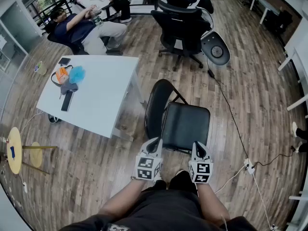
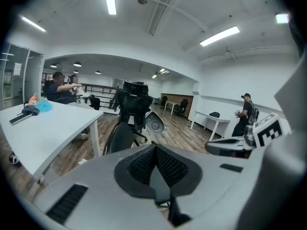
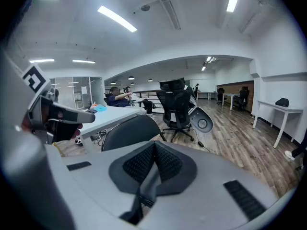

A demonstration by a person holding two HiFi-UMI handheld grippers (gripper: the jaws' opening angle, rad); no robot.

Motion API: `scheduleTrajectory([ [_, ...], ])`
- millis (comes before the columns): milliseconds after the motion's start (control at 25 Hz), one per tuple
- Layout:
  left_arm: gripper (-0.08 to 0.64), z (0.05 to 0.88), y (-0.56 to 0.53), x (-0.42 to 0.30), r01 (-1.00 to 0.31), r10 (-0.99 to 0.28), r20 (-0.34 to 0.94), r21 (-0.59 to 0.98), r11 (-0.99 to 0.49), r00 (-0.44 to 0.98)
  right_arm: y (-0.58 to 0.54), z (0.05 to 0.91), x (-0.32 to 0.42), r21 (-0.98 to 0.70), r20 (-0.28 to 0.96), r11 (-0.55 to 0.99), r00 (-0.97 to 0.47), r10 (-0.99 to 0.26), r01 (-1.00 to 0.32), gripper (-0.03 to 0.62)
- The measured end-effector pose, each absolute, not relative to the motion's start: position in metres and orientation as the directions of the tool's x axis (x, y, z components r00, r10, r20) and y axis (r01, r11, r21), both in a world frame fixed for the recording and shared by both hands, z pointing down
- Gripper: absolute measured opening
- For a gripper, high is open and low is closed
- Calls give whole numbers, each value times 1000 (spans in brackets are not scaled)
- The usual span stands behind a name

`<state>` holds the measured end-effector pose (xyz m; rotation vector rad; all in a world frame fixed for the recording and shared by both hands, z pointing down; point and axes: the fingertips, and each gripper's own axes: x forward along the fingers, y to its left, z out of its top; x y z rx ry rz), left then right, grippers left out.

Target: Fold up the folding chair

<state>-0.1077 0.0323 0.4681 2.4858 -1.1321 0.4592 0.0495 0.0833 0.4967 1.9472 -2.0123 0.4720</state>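
Note:
A black folding chair stands unfolded on the wood floor, its padded seat point(image 1: 186, 125) facing me and its rounded backrest point(image 1: 156, 106) on the far left side. My left gripper point(image 1: 154, 142) hovers at the seat's near left corner, shut with nothing in it. Over the near right corner is my right gripper point(image 1: 199, 147), also shut and empty. I cannot tell whether either touches the seat. In the left gripper view the closed jaws point(image 2: 154, 151) point past the backrest point(image 2: 120, 136). The right gripper view shows shut jaws point(image 3: 154, 150) below the backrest point(image 3: 131, 131).
A white table point(image 1: 107, 96) carrying small items stands close on the chair's left. A black office chair point(image 1: 181, 27) is behind it, and two people sit at the back left. A yellow stool point(image 1: 14, 150) is at the left, and a power strip point(image 1: 249, 166) with cables at the right.

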Motion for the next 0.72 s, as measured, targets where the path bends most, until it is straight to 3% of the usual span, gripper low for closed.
scheduleTrajectory([
  [400,5,502,-41,-108,-844,-703,503,110,-524,502,36,576,109,-68,532,55,-83,-843,-996,14],
  [720,8,536,-75,-144,-928,-769,592,-92,-362,242,25,684,175,-140,656,2,-94,-749,-990,14],
])
